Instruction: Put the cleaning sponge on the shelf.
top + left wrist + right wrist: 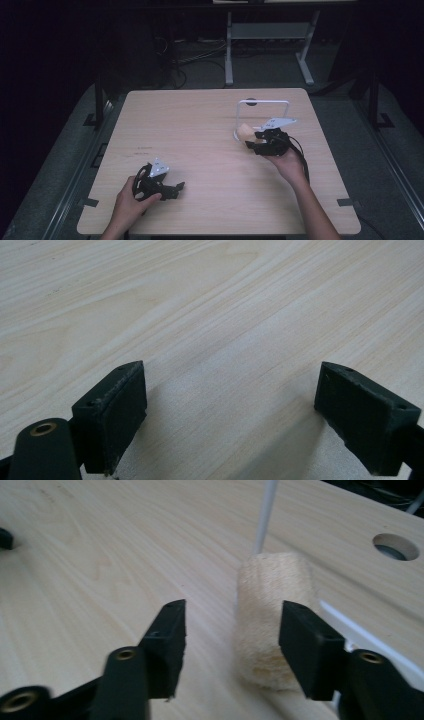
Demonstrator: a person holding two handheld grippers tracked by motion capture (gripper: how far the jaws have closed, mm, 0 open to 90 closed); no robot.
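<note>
Your table (210, 150) carries a white wire stand (263, 103) at its far right. A pale, fuzzy roll (272, 615) sits at the stand's base. Your right gripper (230, 630) is part open, the roll between its jaws against the right one. Your left gripper (230, 405) gapes wide over bare wood, holding nothing.

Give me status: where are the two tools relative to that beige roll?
Done: right tool has reached the beige roll by the white wire stand. In hand: its jaws are open, the roll just ahead, ungripped. Left: closing and lifting. Left tool sits open over bare table.
</note>
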